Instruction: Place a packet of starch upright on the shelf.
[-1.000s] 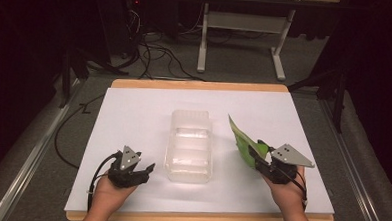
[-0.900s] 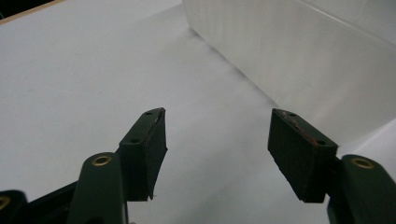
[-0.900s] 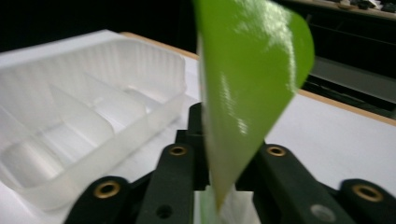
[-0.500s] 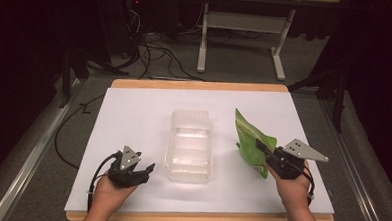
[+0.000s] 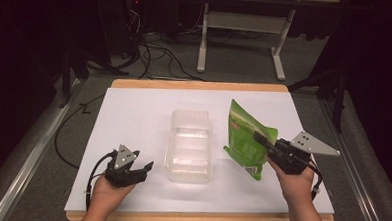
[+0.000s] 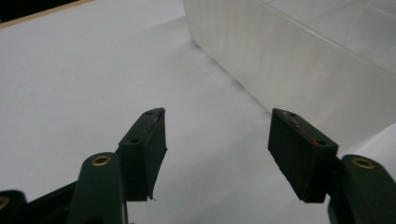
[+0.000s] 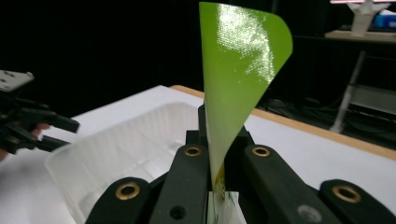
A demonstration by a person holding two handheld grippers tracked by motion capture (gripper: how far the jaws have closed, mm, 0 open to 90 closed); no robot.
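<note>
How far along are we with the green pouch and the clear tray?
Done: the right tool is clamped on the green pouch, which looks lifted off the white table. In hand: carrying it beside the clear tray. Left: placing it inside, likely. The left tool rests open nearby.

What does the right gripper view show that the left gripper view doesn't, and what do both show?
Right gripper view alone: the right claw shut on the green pouch, which rises edge-on between its jaws, with the left claw far off at the left and the table's wooden edge.

Left gripper view alone: the left claw's own two black jaws standing apart with nothing between them, over bare white tabletop.

Both: the clear plastic tray, seen from inside in the right gripper view and as a frosted side wall in the left gripper view.
</note>
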